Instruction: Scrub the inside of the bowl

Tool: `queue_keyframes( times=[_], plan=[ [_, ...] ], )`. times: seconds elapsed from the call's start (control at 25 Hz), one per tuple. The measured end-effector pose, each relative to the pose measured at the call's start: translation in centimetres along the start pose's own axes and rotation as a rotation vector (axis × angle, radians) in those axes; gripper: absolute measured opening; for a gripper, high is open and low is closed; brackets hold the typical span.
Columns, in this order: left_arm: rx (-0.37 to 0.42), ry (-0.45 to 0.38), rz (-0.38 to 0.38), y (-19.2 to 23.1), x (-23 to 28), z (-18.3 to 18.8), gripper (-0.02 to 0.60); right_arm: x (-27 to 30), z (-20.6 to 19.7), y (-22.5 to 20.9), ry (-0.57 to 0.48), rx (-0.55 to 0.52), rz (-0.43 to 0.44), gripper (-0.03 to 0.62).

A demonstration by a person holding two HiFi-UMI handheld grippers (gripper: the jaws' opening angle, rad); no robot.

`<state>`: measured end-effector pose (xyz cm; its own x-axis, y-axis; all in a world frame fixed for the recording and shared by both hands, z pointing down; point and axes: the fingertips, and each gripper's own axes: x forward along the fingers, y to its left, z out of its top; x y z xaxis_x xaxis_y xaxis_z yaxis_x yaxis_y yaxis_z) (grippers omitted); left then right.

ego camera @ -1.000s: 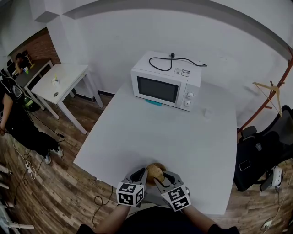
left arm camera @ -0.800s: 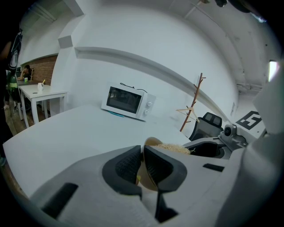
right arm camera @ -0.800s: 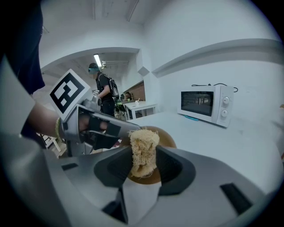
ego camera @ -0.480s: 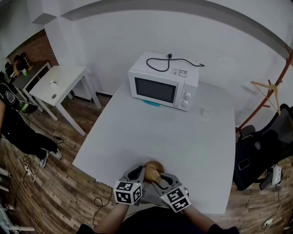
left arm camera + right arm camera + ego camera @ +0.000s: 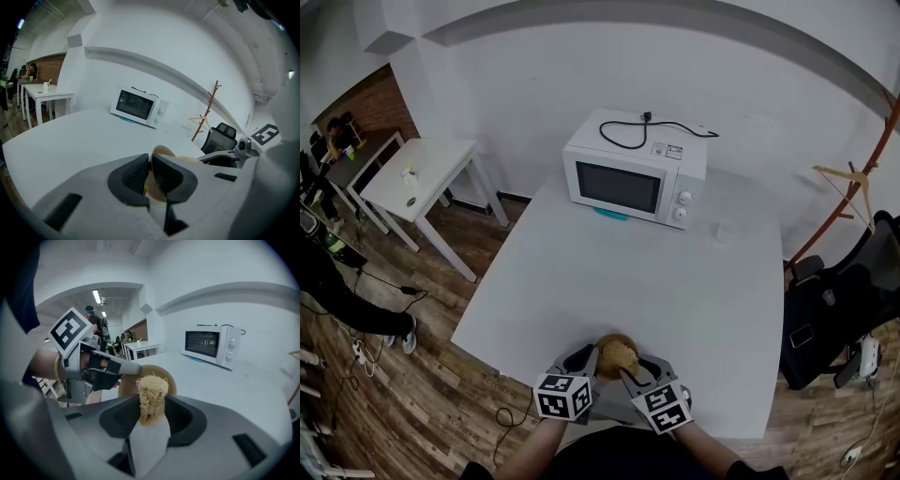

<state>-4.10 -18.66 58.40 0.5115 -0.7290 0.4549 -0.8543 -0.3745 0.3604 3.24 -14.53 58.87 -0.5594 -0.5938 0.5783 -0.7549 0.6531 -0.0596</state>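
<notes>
- Far left, a small white side table (image 5: 422, 169) stands on the wooden floor, well apart from the big white table (image 5: 609, 272).
- At the big table's near edge, the left gripper (image 5: 587, 358) (image 5: 150, 176) is pinched narrow, its pads clamped on the rim of a light-brown round bowl (image 5: 619, 353) (image 5: 162, 151).
- The bowl is tipped, its inside facing the right gripper (image 5: 632, 372) (image 5: 151, 416).
- At the far side of the table sits a white microwave oven (image 5: 633, 169), its black cable lying on top.
- The right gripper's jaws grip a yellowish fibrous scrubber (image 5: 151, 389), held up in front of the bowl's hollow (image 5: 126, 386); contact is unclear.
- Far right, a black office chair (image 5: 834, 319).
</notes>
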Motion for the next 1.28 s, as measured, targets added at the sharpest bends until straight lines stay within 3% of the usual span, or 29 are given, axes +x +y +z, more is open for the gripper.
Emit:
queue_keyframes(
  times=[0.16, 0.4, 0.88, 0.92, 1.0, 1.04, 1.28],
  plan=[
    [-0.049, 0.022, 0.006, 0.5, 0.6, -0.9, 0.032, -0.1, 0.2, -0.7, -0.022, 0.032, -0.029, 0.164],
    [-0.145, 0.061, 0.028, 1.7, 1.8, -2.6, 0.032, -1.2, 2.1, -1.9, -0.156, 0.085, -0.104, 0.164],
    [-0.14, 0.172, 0.087, 4.3, 2.8, -6.0, 0.032, -2.9, 0.8, -0.9, -0.189, 0.176, -0.17, 0.164],
    [-0.139, 0.18, 0.083, 4.3, 2.9, -6.2, 0.037, -3.0, 0.7, -0.7, -0.19, 0.181, -0.174, 0.164],
    [-0.129, 0.189, 0.074, 4.3, 2.8, -6.5, 0.145, -3.2, 0.6, -0.4, -0.194, 0.191, -0.182, 0.164],
    [-0.12, 0.188, 0.077, 4.4, 2.7, -6.5, 0.164, -3.3, 0.6, -0.2, -0.197, 0.196, -0.186, 0.164],
    [-0.086, 0.149, 0.08, 4.6, 0.9, -5.7, 0.184, -4.6, 0.8, 1.0, -0.224, 0.194, -0.216, 0.164]
  ],
)
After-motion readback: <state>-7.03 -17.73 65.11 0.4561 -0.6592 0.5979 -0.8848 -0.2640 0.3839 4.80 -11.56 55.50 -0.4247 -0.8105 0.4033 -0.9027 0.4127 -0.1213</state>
